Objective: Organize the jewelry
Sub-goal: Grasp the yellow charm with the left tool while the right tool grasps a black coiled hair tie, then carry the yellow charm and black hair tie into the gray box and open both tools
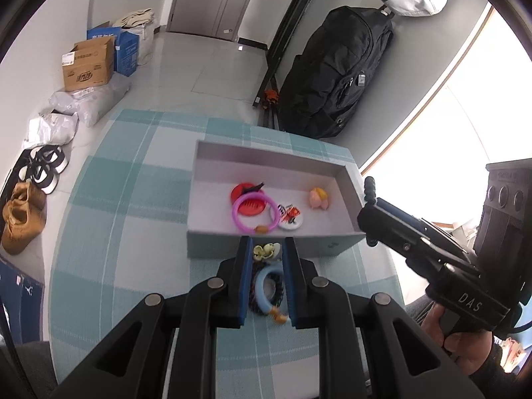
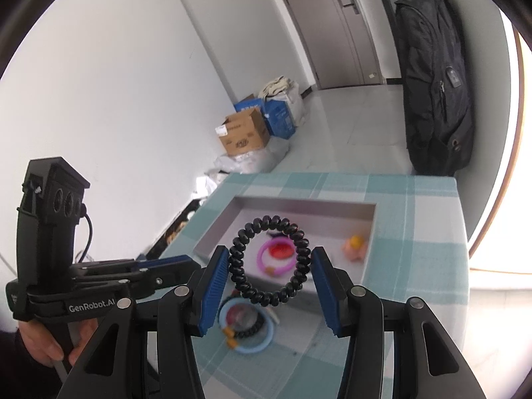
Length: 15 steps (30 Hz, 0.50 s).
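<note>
A grey tray [image 1: 212,242] sits on the teal checked cloth and holds a pink ring [image 1: 236,214], a red disc [image 1: 250,202], a white badge [image 1: 291,221] and a peach piece [image 1: 318,198]. My left gripper [image 1: 267,249] is low over a pile in front of the tray: a blue ring [image 1: 261,284], a dark coil and a yellow flower piece [image 1: 264,251]; its jaws stand narrowly apart around them. My right gripper [image 2: 270,259] is shut on a black spiral hair tie [image 2: 270,259], held above the tray [image 2: 299,206]. The right gripper also shows at the left wrist view's right edge [image 1: 369,196].
A black backpack [image 1: 335,73] leans on the wall beyond the table. Cardboard and blue boxes [image 1: 89,63], plastic bags and shoes [image 1: 23,212] lie on the floor to the left. The table's far edge is just behind the tray.
</note>
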{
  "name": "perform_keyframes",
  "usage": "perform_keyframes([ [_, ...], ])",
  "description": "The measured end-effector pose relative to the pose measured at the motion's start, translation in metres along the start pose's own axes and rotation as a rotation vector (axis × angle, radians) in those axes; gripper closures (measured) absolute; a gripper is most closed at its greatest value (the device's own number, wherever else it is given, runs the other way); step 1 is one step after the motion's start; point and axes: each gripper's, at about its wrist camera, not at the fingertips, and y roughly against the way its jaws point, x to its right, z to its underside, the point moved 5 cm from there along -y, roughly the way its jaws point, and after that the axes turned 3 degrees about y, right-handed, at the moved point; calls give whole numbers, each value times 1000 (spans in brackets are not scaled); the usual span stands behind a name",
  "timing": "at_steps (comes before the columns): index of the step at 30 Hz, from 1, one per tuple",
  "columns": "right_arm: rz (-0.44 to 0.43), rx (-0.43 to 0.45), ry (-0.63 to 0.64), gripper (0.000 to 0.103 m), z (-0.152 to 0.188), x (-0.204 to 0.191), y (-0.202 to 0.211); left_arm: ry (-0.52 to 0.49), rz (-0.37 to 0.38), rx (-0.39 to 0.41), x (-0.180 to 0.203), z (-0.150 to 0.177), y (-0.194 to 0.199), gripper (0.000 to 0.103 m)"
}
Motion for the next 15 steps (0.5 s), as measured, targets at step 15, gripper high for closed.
perform_keyframes([
  [15, 14, -23, -58, 54, -17, 32, -27, -5, 40, -34, 2, -34, -35, 90],
])
